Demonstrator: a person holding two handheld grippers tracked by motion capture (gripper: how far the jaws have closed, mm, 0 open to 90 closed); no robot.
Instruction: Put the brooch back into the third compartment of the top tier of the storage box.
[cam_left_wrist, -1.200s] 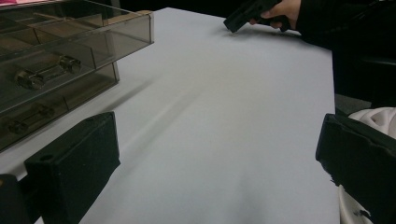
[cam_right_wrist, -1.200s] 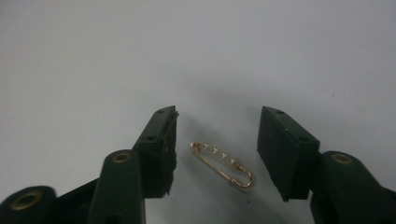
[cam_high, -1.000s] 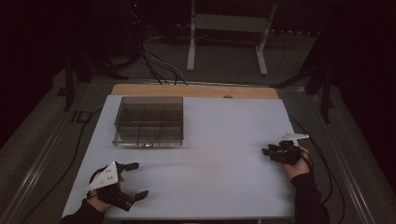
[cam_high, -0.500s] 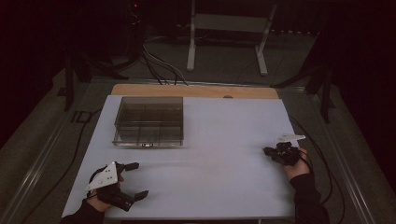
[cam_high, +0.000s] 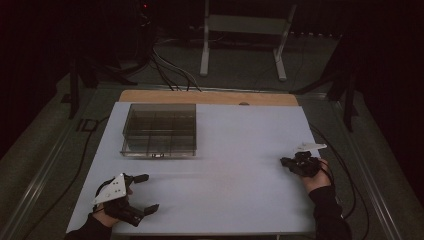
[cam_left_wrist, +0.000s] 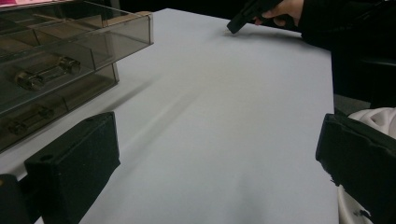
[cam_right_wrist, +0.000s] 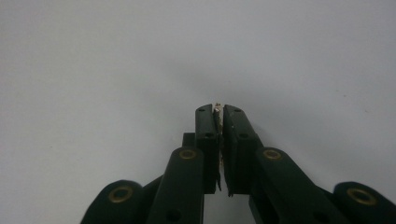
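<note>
- Closing is what the right hand-held gripper (cam_high: 286, 161) has just done: a second ago its jaws stood a little apart at the right edge of the high view, and now they are pressed together.
- Seen in the right gripper view, that right hand-held gripper (cam_right_wrist: 219, 109) has a thin, pale, flat sliver (cam_right_wrist: 217, 108) pinched between its two black pads; what the sliver is cannot be told, as just its edge peeks out at the tips.
- That sliver sits right at the jaw tips, low over the bare white tabletop (cam_right_wrist: 93, 70).
- In the left gripper view the same gripper shows in the upper right of the frame, its tip down close to the white tabletop (cam_left_wrist: 224, 121), with a small pale speck at its point.
- Nothing else has shifted: the left hand-held gripper (cam_high: 145, 192) rests in the lower left of the high view as before, jaws spread wide with nothing between them.
- Behind it, in the upper left part of the white tabletop (cam_high: 240, 145), stands the smoky transparent plastic compartment box (cam_high: 160, 130), well apart from both grippers.
</note>
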